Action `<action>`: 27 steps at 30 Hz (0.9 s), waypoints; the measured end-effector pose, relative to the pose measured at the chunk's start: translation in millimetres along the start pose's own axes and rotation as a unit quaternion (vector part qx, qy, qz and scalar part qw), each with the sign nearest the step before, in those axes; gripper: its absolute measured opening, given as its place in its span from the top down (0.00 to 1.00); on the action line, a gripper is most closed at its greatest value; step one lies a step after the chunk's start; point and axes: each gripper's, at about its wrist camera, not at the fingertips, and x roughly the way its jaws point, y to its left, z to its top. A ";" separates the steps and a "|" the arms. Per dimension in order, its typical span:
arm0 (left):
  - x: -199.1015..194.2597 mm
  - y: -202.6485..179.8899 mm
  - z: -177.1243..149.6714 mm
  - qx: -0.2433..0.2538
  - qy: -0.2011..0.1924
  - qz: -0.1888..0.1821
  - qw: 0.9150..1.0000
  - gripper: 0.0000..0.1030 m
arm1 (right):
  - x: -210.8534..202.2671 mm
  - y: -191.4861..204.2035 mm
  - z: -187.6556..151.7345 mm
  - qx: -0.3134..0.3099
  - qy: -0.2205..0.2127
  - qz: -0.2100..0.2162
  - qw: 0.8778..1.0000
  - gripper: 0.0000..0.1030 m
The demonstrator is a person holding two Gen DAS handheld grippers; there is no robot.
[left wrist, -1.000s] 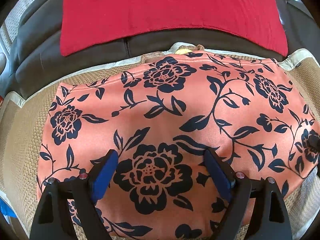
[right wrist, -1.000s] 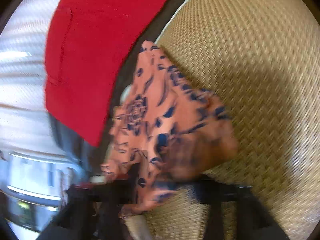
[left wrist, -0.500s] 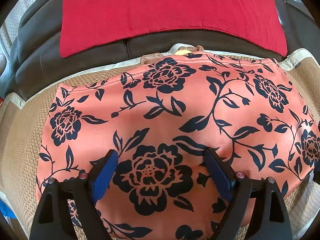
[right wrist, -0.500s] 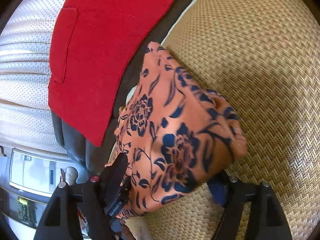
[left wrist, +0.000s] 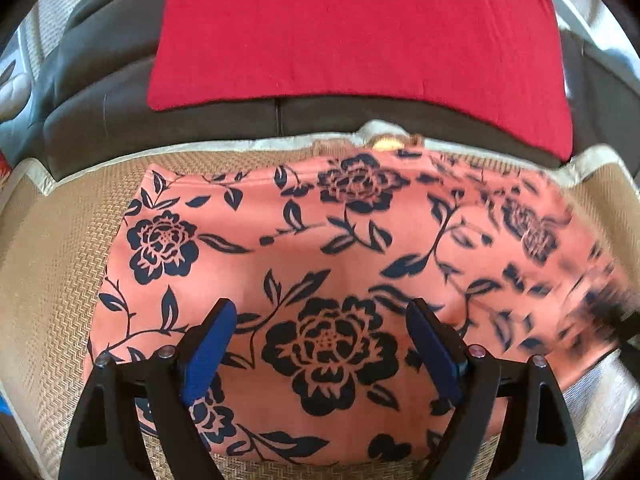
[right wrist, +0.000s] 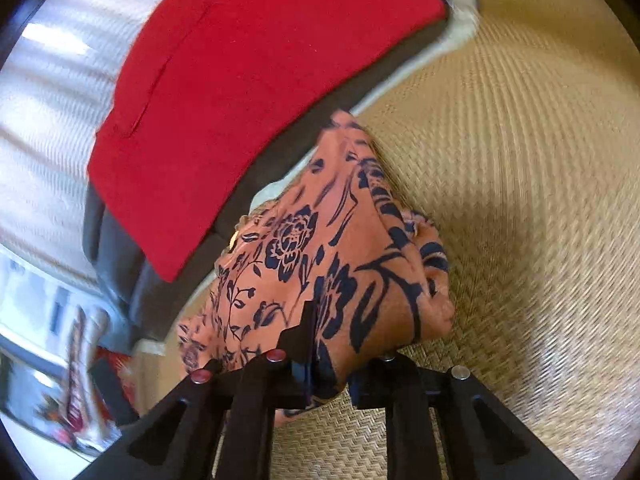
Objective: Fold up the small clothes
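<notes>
Closing on the right-hand edge of the salmon floral garment (right wrist: pixel 320 272), the right claw (right wrist: pixel 332 364) is pinching bunched fabric between its jaws, where half a second earlier they were standing wide around the same fold. Item: garment, salmon with navy peonies, lying spread on the woven straw mat (left wrist: pixel 52 264) over a dark sofa seat, its right side now gathered and lifting off the mat and blurring in the left view. Item: left claw (left wrist: pixel 320 344), jaws apart, hovering above the large printed flower near the front hem, holding nothing. Item: red cloth (left wrist: pixel 352 32), draped on the sofa back behind, apart from the garment. Judgement: grip regained, so the right edge is probably ready to be carried across for the first fold.
</notes>
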 end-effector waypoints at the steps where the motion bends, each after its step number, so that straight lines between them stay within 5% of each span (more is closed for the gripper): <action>1: -0.1 -0.8 2.1 0.000 -0.001 0.000 1.000 0.15 | 9.1 -9.9 -0.9 0.024 0.016 -0.002 1.000 0.78; 4: 4.8 -6.0 10.3 0.008 -0.007 0.004 1.000 0.15 | 22.0 -35.3 -1.4 0.094 0.046 0.039 0.994 0.57; 5: 9.8 -9.1 11.3 0.012 -0.004 0.007 1.000 0.15 | 17.9 -34.8 1.7 0.097 0.043 0.048 0.993 0.34; 7: 36.6 -18.9 6.2 0.040 0.032 0.018 0.999 0.15 | 9.0 -29.5 7.4 0.100 0.018 0.066 0.993 0.07; 8: 43.7 -20.7 1.9 0.042 0.022 0.015 0.999 0.14 | 7.1 -29.2 10.6 0.109 0.011 0.071 0.991 0.06; 9: 43.1 -20.9 1.9 0.041 0.018 0.015 0.999 0.14 | 5.6 -33.4 16.3 0.123 0.016 0.071 0.990 0.08; 10: 42.2 -20.3 2.9 0.040 0.020 0.014 0.999 0.15 | 12.0 -35.8 20.7 0.135 0.028 0.072 0.988 0.30; 11: 41.7 -18.7 3.8 0.038 0.024 0.011 0.999 0.15 | 18.5 -37.3 26.6 0.143 0.041 0.062 0.987 0.78; 12: 43.2 -16.9 5.0 0.037 0.027 0.005 0.999 0.15 | 22.0 -34.5 30.7 0.136 0.054 0.027 0.989 0.84; 15: 44.7 -6.3 9.1 0.029 0.038 -0.023 0.999 0.16 | 9.9 19.3 41.2 0.024 0.025 -0.051 0.998 0.85; 17: 42.8 15.8 16.2 -0.005 0.044 -0.075 0.996 0.30 | -7.0 99.0 33.7 -0.122 -0.024 -0.087 0.988 0.87; 18: 36.6 36.9 18.8 -0.034 0.044 -0.093 0.994 0.48 | -13.1 138.3 22.7 -0.193 -0.047 -0.100 0.975 0.87; 19: 26.1 61.6 19.6 -0.067 0.033 -0.107 0.991 0.52 | -18.3 177.7 7.5 -0.262 -0.067 -0.107 0.957 0.87; 22: -9.7 146.5 8.7 -0.157 -0.024 -0.097 0.983 0.47 | -15.3 272.4 -58.9 -0.429 -0.091 -0.099 0.893 0.87; 27: -24.4 254.7 -26.7 -0.255 -0.027 -0.070 0.964 0.37 | 64.0 304.2 -150.3 -0.530 -0.011 -0.082 0.844 0.87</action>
